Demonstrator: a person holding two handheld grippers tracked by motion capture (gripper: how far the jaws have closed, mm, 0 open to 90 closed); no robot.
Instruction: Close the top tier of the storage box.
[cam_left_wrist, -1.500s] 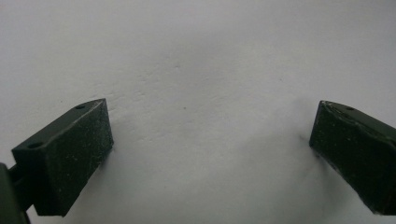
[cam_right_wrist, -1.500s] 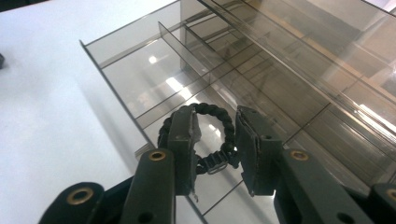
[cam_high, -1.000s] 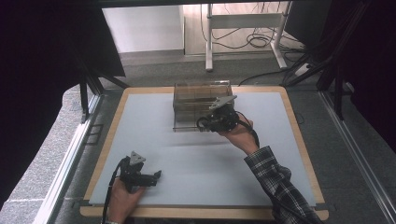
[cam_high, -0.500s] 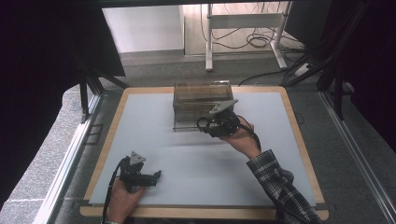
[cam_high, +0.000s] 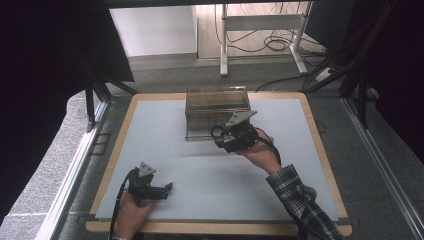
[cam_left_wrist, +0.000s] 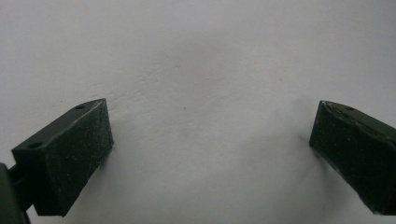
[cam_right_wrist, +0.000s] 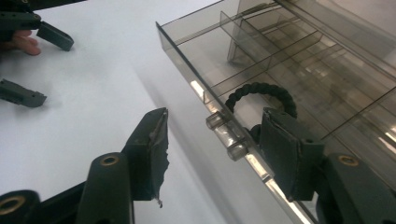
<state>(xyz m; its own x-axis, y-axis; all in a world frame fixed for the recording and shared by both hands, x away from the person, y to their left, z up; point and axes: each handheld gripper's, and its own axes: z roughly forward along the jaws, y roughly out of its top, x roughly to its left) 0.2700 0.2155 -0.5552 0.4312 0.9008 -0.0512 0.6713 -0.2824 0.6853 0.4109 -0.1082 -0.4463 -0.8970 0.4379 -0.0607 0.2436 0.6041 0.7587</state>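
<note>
Your right gripper (cam_high: 226, 141) sat at the front of a clear smoky plastic organizer box (cam_high: 217, 111), which stood near the far middle of the pale blue table mat (cam_high: 280, 120). In the right gripper view, its jaws straddled the box's front wall and small clear handle (cam_right_wrist: 227, 136), one outside, one inside. They had just been opening, and neither pad pressed on the wall. A black braided loop (cam_right_wrist: 260, 95) lay in the front compartment just beyond the inner jaw; whether it touched that jaw was hard to tell. Your left gripper (cam_high: 167, 188) rested on the mat near the front left corner, well apart from the box, jaws spread wide with nothing between them.
</note>
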